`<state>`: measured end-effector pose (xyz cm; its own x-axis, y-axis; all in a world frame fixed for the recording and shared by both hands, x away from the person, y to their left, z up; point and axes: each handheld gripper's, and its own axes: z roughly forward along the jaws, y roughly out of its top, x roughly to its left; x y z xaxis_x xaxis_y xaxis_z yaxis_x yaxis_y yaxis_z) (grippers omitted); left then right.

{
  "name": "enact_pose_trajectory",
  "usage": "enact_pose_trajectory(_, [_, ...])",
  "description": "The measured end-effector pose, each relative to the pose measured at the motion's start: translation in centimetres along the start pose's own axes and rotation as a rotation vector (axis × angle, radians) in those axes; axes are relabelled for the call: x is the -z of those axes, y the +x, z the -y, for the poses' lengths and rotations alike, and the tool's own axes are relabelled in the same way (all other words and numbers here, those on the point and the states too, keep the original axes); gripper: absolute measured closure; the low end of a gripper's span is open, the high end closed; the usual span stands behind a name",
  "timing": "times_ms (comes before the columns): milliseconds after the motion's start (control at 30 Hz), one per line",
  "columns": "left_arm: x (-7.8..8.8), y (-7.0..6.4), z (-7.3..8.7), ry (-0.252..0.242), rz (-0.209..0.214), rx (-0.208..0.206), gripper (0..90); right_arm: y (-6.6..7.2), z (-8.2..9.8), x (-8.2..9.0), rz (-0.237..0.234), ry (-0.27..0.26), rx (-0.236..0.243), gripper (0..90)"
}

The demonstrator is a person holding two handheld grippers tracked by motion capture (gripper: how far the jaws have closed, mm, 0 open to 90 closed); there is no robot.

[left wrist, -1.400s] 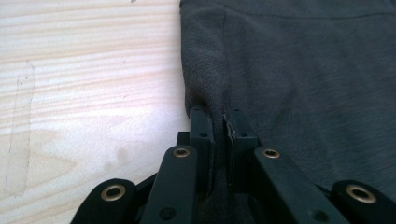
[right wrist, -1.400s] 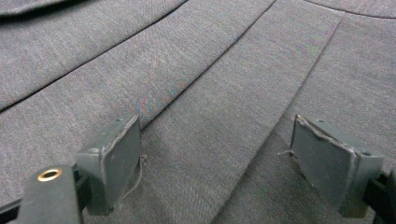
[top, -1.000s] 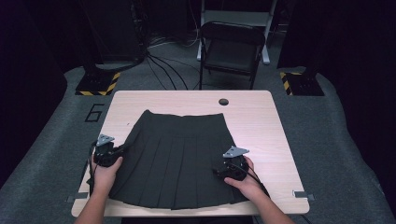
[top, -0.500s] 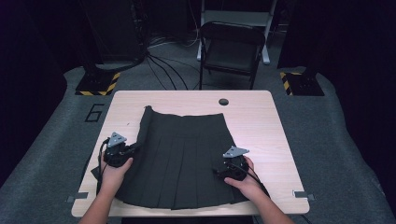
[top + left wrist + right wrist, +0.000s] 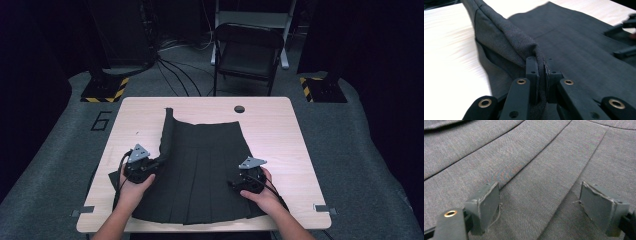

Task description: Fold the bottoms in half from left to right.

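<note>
Your left gripper (image 5: 159, 162) has its 2 jaws pressed together on a fold of the dark pleated skirt (image 5: 210, 165). In the left gripper view the fabric edge (image 5: 506, 40) stands pinched between the 2 pads (image 5: 532, 72), runs away from the fingertips as a raised ridge, and drops back to the table (image 5: 280, 130) beyond them. Cloth also hangs below the pads, between the jaw arms. From the high view, that lifted edge is the skirt's left side, folded inward over the garment ahead of your left fingertips; a loose corner of cloth lies on the table just behind your left hand (image 5: 131, 187).

Your right gripper (image 5: 239, 181) has its 2 jaws spread wide. In the right gripper view the 2 pads (image 5: 486, 202) stand well apart, with flat pleated fabric (image 5: 544, 170) lying between and beyond them. Nothing is pinched there; whether the pad tips press on the cloth I cannot tell. From the high view, this gripper sits over the right portion of the skirt near its lower hem, with your right hand (image 5: 262, 192) behind it.

The skirt lies on the light wooden table, waistband at the far side from both sets of fingertips, hem at the near edge. A folding chair (image 5: 247, 52) stands on the floor beyond the table.
</note>
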<state>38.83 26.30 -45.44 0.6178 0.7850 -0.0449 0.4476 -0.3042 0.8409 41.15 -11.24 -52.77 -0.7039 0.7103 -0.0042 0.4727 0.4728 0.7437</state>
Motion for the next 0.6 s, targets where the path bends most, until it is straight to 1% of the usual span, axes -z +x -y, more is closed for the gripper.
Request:
enact_pose_trajectory(167, [-1.0, -1.7, -0.2, 0.029, 0.041, -0.057, 84.1, 0.0, 0.0, 0.0, 0.000, 0.000, 0.000, 16.2])
enact_pose_trajectory(233, [-1.5, -2.4, -0.1, 0.039, 0.059, -0.062, 84.0, 0.0, 0.0, 0.0, 0.000, -0.001, 0.000, 16.2])
enact_pose_trajectory(300, [-2.0, -2.8, 0.0, 0.057, 0.070, -0.080, 84.0, 0.0, 0.0, 0.0, 0.000, -0.001, 0.000, 16.2])
enact_pose_trajectory(333, [-2.2, -3.0, 0.1, 0.064, 0.075, -0.080, 84.0, 0.0, 0.0, 0.0, 0.000, 0.000, 0.000, 16.2])
enact_pose_trajectory(367, [-2.5, -3.2, 0.2, 0.066, 0.085, -0.072, 84.0, 0.0, 0.0, 0.0, 0.000, -0.001, 0.000, 16.2])
enact_pose_trajectory(467, [-3.2, -3.6, 0.5, 0.093, 0.101, -0.079, 84.0, 0.0, 0.0, 0.0, 0.000, 0.000, 0.000, 16.2])
enact_pose_trajectory(567, [-3.7, -3.9, 0.8, 0.113, 0.116, -0.074, 83.9, 0.0, 0.0, 0.0, 0.000, 0.000, 0.000, 16.2])
enact_pose_trajectory(600, [-3.9, -4.0, 0.9, 0.122, 0.120, -0.079, 83.9, 0.0, 0.0, 0.0, 0.000, 0.001, 0.000, 16.2])
